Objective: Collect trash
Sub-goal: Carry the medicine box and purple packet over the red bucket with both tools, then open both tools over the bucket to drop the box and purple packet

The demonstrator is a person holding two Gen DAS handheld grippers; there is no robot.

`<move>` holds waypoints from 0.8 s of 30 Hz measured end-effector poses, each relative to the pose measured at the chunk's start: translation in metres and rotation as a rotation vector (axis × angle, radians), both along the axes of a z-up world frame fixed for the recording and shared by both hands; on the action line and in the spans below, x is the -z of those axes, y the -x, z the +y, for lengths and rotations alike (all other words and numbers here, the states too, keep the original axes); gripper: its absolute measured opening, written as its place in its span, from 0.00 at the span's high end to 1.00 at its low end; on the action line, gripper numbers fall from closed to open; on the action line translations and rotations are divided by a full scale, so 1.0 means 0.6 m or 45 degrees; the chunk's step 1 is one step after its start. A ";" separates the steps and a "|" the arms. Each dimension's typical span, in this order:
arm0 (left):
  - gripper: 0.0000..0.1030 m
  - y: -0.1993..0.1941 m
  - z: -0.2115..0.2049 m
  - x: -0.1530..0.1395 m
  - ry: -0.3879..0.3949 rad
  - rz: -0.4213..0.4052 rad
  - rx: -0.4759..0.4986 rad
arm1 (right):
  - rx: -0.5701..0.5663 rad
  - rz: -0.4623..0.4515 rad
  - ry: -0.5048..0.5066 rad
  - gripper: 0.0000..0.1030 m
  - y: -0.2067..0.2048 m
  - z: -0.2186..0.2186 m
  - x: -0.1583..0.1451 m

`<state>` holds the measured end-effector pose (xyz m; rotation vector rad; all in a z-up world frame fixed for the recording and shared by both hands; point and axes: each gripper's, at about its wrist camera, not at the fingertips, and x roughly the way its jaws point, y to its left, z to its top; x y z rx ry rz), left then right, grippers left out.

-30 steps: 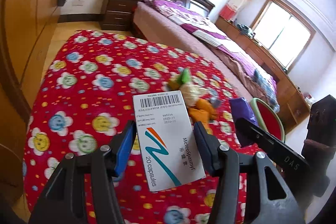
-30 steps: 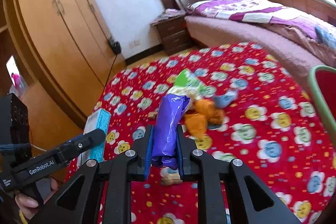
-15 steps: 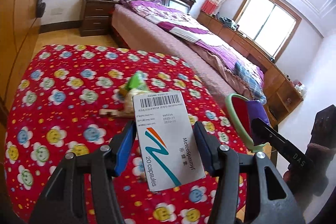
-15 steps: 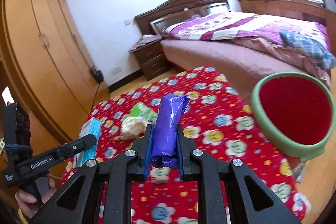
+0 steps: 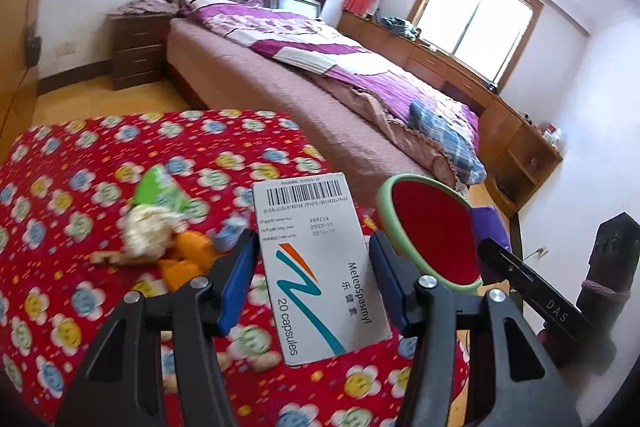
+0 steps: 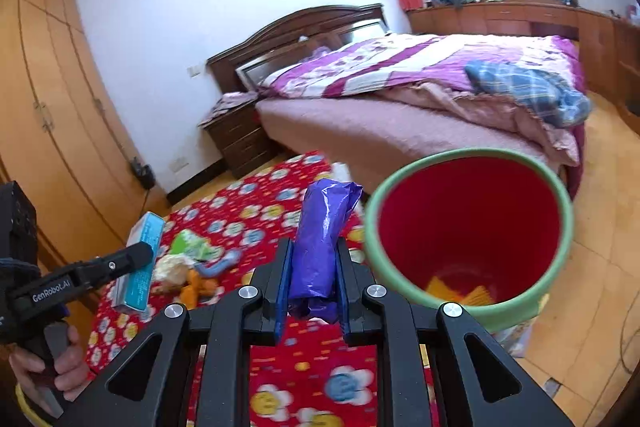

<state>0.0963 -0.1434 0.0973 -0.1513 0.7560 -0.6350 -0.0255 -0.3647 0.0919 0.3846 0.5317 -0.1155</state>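
My left gripper [image 5: 314,267] is shut on a white medicine box [image 5: 320,267] marked "20 capsules", held above the red flowered tablecloth [image 5: 80,307]. It also shows in the right wrist view [image 6: 140,259]. My right gripper [image 6: 314,279] is shut on a crumpled purple wrapper [image 6: 320,239], held just left of the red bin with a green rim [image 6: 472,227]. The bin [image 5: 432,239] stands off the table's right edge. A pile of trash [image 5: 160,231] lies on the cloth: green packet, white crumpled paper, orange peel, a blue scrap.
Yellow pieces [image 6: 456,293] lie at the bin's bottom. A bed with purple bedding [image 5: 320,67] stands beyond the table. A nightstand [image 5: 136,51] is at the back left. Wooden wardrobes [image 6: 52,107] line the left wall.
Both grippers have swung right with their loads. The bin has come closer and now sits right beside the purple wrapper, its inside visible. The trash pile has shifted left in both views.
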 end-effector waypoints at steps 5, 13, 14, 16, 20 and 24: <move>0.44 -0.010 -0.075 0.015 -0.021 -0.002 0.078 | 0.108 -0.013 -0.018 0.81 0.021 -0.059 0.014; 0.44 -0.016 -0.189 0.029 -0.033 0.006 0.212 | 0.210 0.017 -0.075 0.81 0.037 -0.132 0.050; 0.44 -0.016 -0.200 0.030 -0.032 0.005 0.223 | 0.220 0.020 -0.085 0.81 0.038 -0.141 0.056; 0.44 -0.016 -0.230 0.032 -0.032 0.005 0.259 | 0.234 0.023 -0.099 0.81 0.039 -0.152 0.062; 0.44 -0.017 -0.281 0.041 -0.035 -0.006 0.339 | 0.273 0.030 -0.115 0.82 0.041 -0.174 0.077; 0.44 -0.016 -0.322 0.058 -0.071 -0.032 0.373 | 0.294 0.045 -0.153 0.82 0.039 -0.188 0.093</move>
